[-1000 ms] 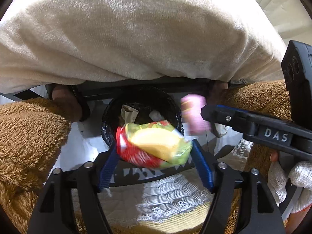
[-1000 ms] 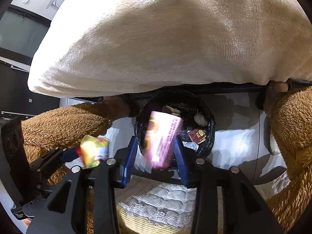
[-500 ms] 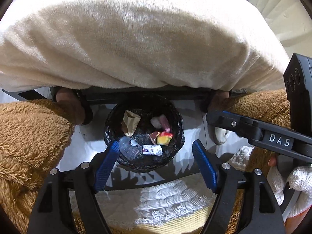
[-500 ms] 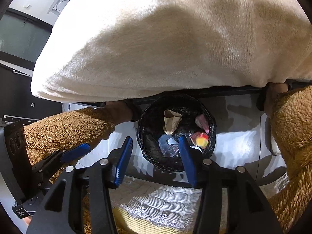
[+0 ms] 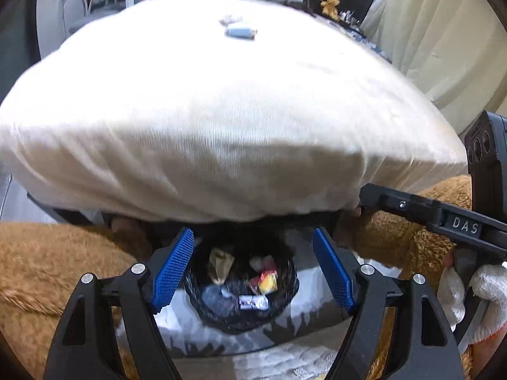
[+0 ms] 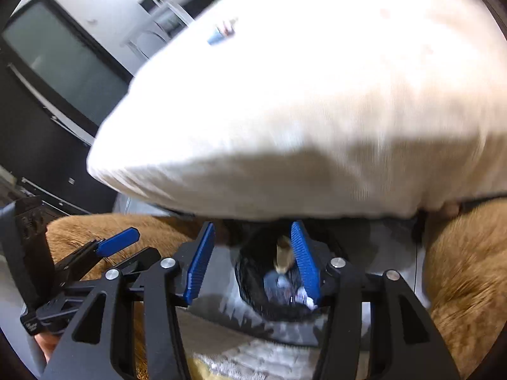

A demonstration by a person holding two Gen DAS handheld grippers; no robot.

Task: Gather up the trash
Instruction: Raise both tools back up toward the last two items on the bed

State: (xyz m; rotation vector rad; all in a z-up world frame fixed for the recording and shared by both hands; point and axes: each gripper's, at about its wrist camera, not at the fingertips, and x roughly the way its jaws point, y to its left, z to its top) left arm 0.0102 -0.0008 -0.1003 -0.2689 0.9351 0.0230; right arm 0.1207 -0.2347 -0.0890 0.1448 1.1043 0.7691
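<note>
A black-lined trash bin (image 5: pixel 221 316) stands on the floor below the bed edge and holds several wrappers, among them a red and yellow snack bag (image 5: pixel 265 281) and a brown paper piece (image 5: pixel 220 264). My left gripper (image 5: pixel 253 269) is open and empty above the bin. My right gripper (image 6: pixel 252 261) is open and empty; the bin (image 6: pixel 253 297) shows between its fingers, partly hidden. A small blue item (image 5: pixel 240 31) lies far off on the white bed cover; it also shows in the right wrist view (image 6: pixel 217 36).
A white blanket-covered bed (image 5: pixel 221 110) fills the upper view. Brown fleece-clad legs (image 5: pixel 47 253) flank the bin on both sides. A lace-edged cloth (image 5: pixel 285 361) lies at the near edge. A dark screen (image 6: pixel 57 60) stands at the left.
Both grippers let go of their wrappers, which dropped into the bin. Both views have since tilted up, showing the bed top and the room.
</note>
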